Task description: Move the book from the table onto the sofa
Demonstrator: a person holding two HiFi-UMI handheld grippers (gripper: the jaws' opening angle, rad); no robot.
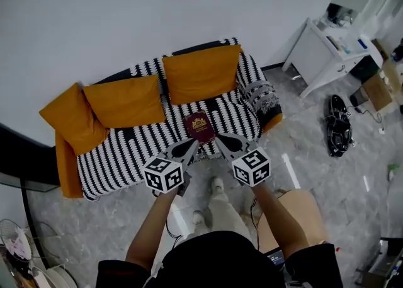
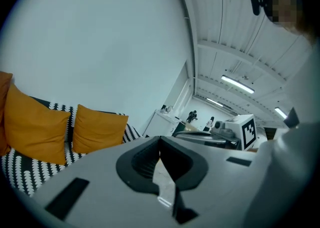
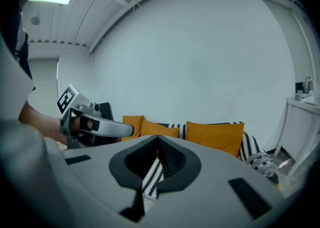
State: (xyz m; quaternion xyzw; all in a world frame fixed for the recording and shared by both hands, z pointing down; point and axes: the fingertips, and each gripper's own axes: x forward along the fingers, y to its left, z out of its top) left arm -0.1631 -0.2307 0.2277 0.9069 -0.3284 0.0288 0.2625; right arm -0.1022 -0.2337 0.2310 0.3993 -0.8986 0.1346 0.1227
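- Floor (image 1: 302, 154): grey marbled tile. There is an open strip between the sofa front and the person's feet, and clutter only at the far right.
- Sofa (image 1: 66, 161): one, with orange sides, standing against a pale wall. A black-and-white striped throw (image 1: 126, 148) covers the seat and back.
- Cushions: three, all orange. One leans at the left end (image 1: 69, 120), one is left of centre (image 1: 126, 101), and one is on the right (image 1: 201, 72).
- White bench (image 1: 321, 47): upper right, well apart from the sofa. It carries small items too small to name.
- Book (image 1: 199, 126): one, dark red, lying flat on the striped seat in front of the right cushion. It is close to the seat's front edge, with bare seat open to its left. The cover has a gold emblem; any lettering is too small to read.
- Left tongs (image 1: 191, 146) (image 2: 160, 141): jaws pressed together with nothing between them. The tips are near the book's lower left corner, and contact cannot be told from above.
- Right tongs (image 1: 221, 140) (image 3: 158, 139): jaws also closed on nothing, with the striped throw showing through the slot below. The tips are near the book's lower right corner.
- Marker cubes: two, one on each of the tongs. Each shows black-and-white square patterns and no words.
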